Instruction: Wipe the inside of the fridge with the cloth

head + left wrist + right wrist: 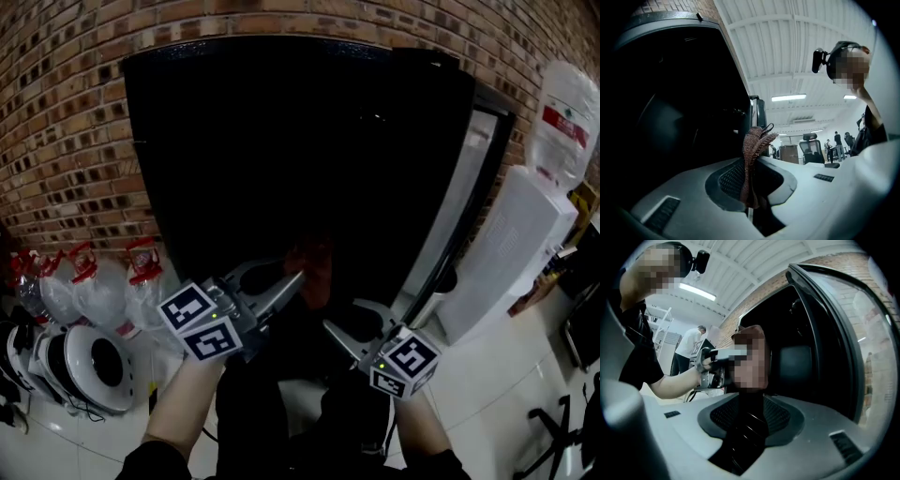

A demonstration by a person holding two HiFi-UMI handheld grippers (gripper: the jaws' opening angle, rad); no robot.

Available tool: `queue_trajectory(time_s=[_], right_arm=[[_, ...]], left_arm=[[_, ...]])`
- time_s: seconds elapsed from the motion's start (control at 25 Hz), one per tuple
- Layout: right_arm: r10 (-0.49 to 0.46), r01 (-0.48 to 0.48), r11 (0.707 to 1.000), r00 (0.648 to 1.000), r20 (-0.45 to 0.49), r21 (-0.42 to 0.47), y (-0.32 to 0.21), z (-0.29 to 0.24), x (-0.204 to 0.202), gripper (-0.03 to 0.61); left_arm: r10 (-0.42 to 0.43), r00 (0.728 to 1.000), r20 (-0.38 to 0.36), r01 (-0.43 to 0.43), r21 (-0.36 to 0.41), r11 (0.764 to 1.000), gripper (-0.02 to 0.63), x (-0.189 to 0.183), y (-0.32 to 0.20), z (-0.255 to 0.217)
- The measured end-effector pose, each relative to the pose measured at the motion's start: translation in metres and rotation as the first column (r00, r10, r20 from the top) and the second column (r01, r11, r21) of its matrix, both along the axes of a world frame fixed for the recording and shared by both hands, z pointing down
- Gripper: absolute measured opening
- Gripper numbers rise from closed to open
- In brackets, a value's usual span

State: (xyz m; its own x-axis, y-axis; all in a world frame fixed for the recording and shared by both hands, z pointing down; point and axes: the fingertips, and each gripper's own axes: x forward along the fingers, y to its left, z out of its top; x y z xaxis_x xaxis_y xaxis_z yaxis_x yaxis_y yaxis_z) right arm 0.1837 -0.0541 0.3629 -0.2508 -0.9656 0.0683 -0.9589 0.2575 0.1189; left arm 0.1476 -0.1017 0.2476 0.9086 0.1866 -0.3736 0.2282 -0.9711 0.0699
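Left gripper (296,279) clamped on brown cloth (757,140), raised before dark fridge (281,141) opening. Right gripper (340,314) parted, nothing between, just beside cloth. Door (473,187) swung open at right. Cloth not seen touching inner walls; wiping judged not started, whole interior left.
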Motion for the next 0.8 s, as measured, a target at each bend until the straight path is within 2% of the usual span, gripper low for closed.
queue_trajectory(time_s=[0.12,0.28,0.44,0.52,0.64,0.72,0.8], right_arm=[[0.024,-0.025,0.999,1.0,0.019,0.044,-0.015,0.005,-0.001,0.104],[0.033,-0.034,0.998,0.999,0.034,0.052,-0.026,0.01,-0.001,0.104],[0.021,-0.024,0.999,0.998,0.061,0.046,-0.029,0.004,0.007,0.104],[0.007,-0.009,0.999,0.999,0.053,0.037,-0.033,-0.001,0.008,0.104],[-0.007,0.007,1.0,1.0,0.009,0.017,-0.039,-0.004,0.007,0.104],[-0.028,0.028,1.0,1.0,0.001,0.006,-0.043,-0.004,0.004,0.104],[-0.059,0.059,0.998,0.998,0.009,0.002,-0.047,-0.004,-0.001,0.104]], left_arm=[[-0.051,0.999,-0.01,0.051,0.017,0.999,0.051,0.014,-0.02,-0.009],[-0.098,0.995,-0.011,0.099,0.092,0.991,0.051,0.046,-0.03,-0.013],[0.008,0.996,-0.09,0.0,0.097,0.995,0.051,0.077,-0.025,-0.05],[0.095,0.987,-0.133,-0.083,0.09,0.992,0.051,0.085,-0.019,-0.079],[0.203,0.964,-0.171,-0.184,0.119,0.976,0.051,0.089,-0.008,-0.12],[0.214,0.957,-0.193,-0.189,0.144,0.971,0.051,0.088,-0.005,-0.144],[0.169,0.964,-0.204,-0.142,0.141,0.98,0.051,0.089,-0.013,-0.164]])
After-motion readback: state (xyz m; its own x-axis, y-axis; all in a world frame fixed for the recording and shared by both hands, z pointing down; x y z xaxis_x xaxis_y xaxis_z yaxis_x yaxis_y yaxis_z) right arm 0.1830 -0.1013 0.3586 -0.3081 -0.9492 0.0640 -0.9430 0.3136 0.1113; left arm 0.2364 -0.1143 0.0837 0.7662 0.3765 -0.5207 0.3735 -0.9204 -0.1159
